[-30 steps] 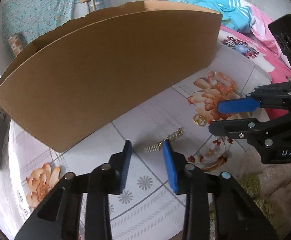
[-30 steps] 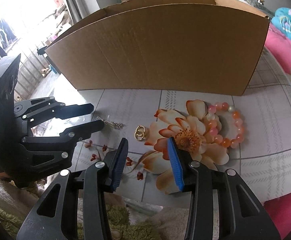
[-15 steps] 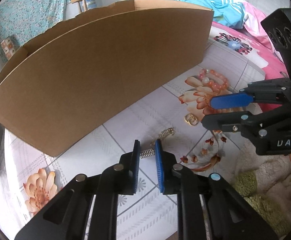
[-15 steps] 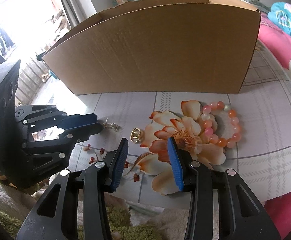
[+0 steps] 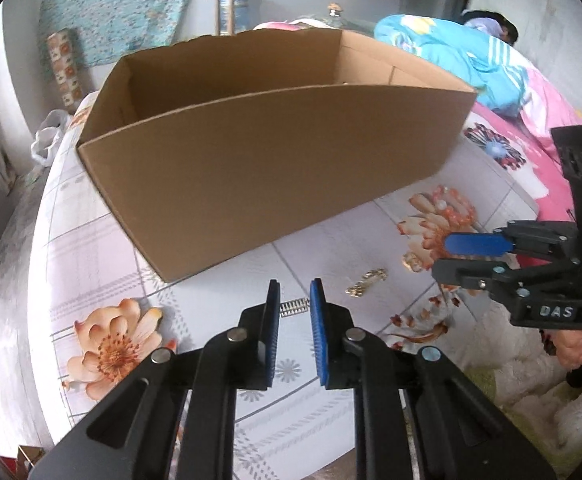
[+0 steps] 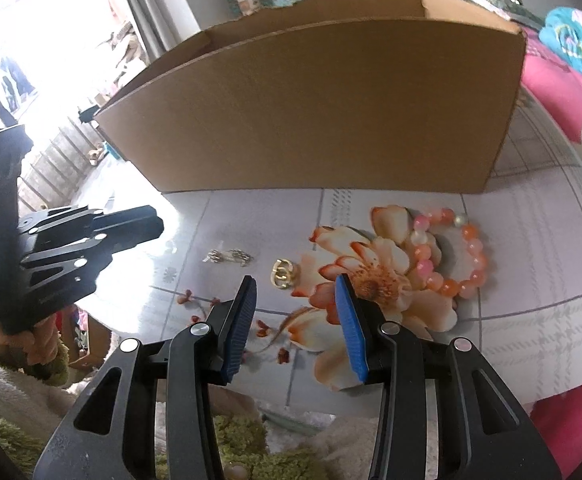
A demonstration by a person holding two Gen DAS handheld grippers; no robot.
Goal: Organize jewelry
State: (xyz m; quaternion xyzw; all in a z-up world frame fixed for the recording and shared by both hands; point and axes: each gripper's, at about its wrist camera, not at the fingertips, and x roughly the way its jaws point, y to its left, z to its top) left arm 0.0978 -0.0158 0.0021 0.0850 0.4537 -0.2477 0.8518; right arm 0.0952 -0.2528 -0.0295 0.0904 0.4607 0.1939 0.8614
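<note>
My left gripper is shut on a small silver coil-like piece that spans the narrow gap between its blue pads, just above the flowered tablecloth. A short gold chain piece lies on the cloth to its right; it shows in the right wrist view too, gold chain piece. A pair of gold rings lies just beyond my right gripper, which is open with nothing between its pads. The orange and pink bead bracelet rests on the printed flower to the right.
A large open cardboard box stands behind the jewelry. The right gripper reaches in from the right, held by a hand. A pink blanket and a person lying down are at the far right. The table's front edge is near.
The left gripper's jaws closed on the silver piece, then it lifted and pulled away left; the gold chain piece stayed on the cloth. The box's inside now shows. The right gripper barely moved.
</note>
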